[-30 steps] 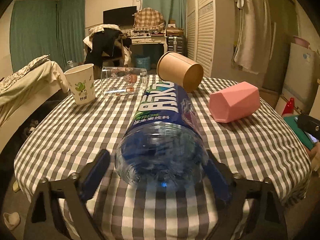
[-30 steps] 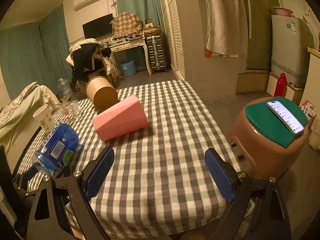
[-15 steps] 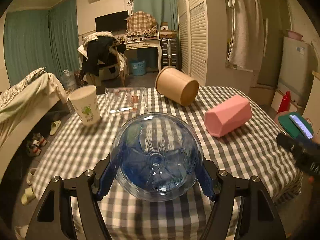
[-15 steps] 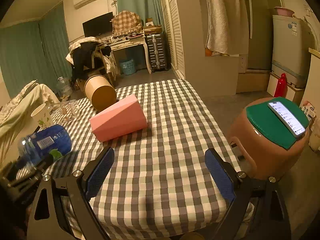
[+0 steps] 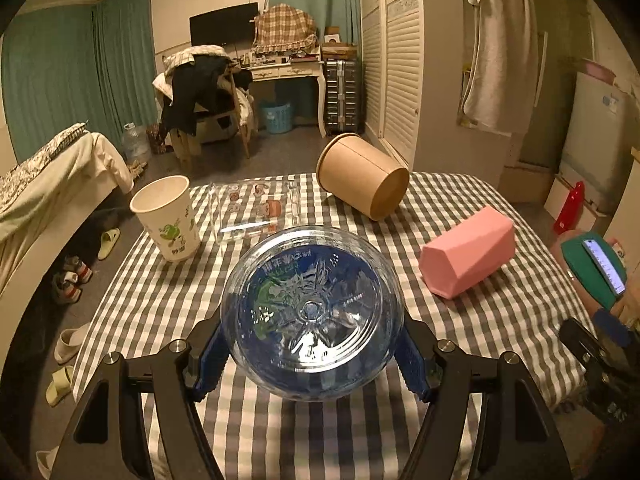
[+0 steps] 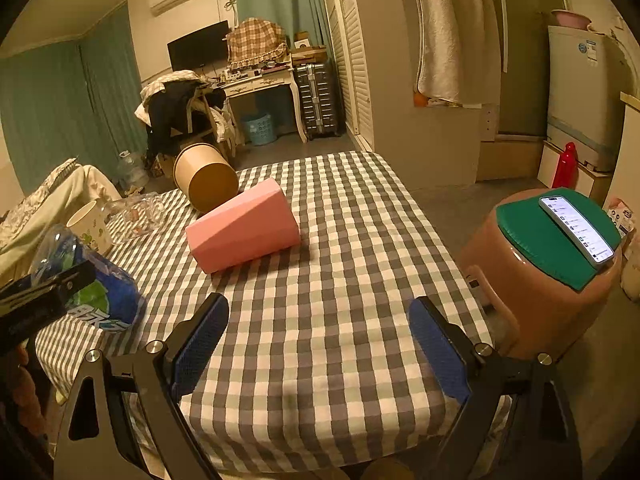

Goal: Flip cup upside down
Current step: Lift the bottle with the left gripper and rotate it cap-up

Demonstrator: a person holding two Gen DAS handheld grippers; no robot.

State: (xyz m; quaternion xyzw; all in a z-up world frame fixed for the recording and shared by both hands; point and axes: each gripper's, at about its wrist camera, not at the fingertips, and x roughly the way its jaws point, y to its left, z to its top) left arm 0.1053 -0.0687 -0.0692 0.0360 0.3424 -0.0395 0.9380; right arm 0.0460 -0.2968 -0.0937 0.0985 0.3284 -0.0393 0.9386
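Note:
My left gripper (image 5: 310, 354) is shut on a clear blue-labelled plastic bottle (image 5: 312, 312), base toward the camera, held above the checked table (image 5: 168, 296); it also shows in the right wrist view (image 6: 86, 280). A pink faceted cup (image 5: 468, 256) lies on its side at the right (image 6: 244, 226). A brown paper cup (image 5: 362, 186) lies tilted at the back (image 6: 206, 178). A white paper cup (image 5: 166, 218) stands upright at the left (image 6: 90, 228). A clear glass (image 5: 256, 210) lies on its side. My right gripper (image 6: 318, 344) is open and empty over the table's near edge.
A brown stool with a green top (image 6: 548, 268) holds a phone (image 6: 576, 228) right of the table. A bed (image 5: 52, 184) is on the left, with shoes (image 5: 68, 276) on the floor. A chair with clothes (image 5: 200, 96) and a desk stand behind.
My left gripper has closed on the bottle and lifted and tipped it, so its base now faces the camera. The right gripper has barely moved.

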